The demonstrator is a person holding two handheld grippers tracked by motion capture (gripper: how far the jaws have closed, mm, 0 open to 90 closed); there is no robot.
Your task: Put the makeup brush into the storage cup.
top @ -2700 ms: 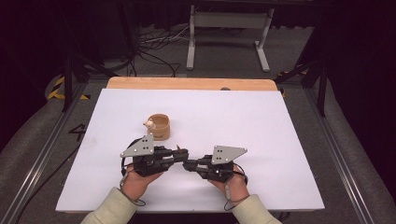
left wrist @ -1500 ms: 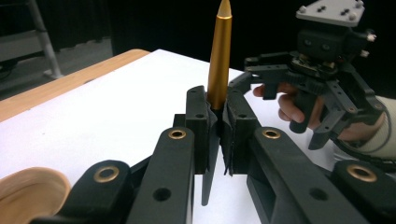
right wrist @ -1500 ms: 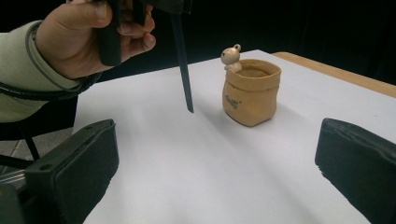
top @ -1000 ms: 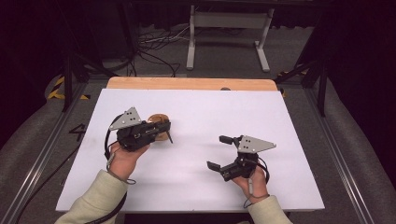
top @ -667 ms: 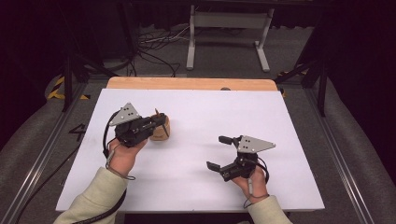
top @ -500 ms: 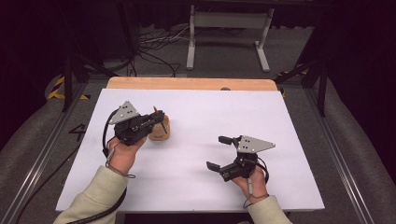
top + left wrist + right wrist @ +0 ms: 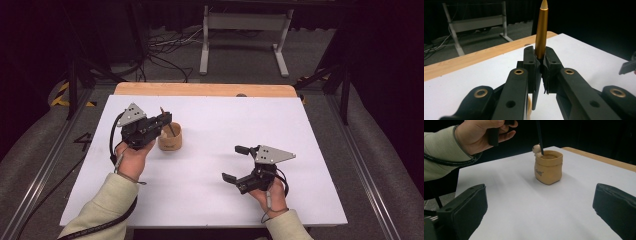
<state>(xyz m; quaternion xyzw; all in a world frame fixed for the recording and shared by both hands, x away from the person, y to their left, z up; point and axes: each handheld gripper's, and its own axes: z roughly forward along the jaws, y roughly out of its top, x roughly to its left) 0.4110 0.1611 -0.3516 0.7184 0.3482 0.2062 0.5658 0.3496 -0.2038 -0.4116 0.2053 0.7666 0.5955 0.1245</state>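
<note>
High view: left claw [image 7: 165,120] is clamped on a gold pen [image 7: 541,30] whose dark lower end dips into the tan pot [image 7: 170,137] on the bench [image 7: 310,150]. Releasing remains, I judge. Right claw [image 7: 237,162] rests spread wide, empty, well apart.

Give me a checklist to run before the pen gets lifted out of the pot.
1. Left gripper shut on the pen: ok.
2. Pen roughly upright between the jaws: ok.
3. Pen's lower end inside the pot: ok.
4. Pot standing upright on the table: ok.
5. Right gripper open and well apart from the pot: ok.
6. Pen tip free of the pot's inside: cannot tell.
</note>
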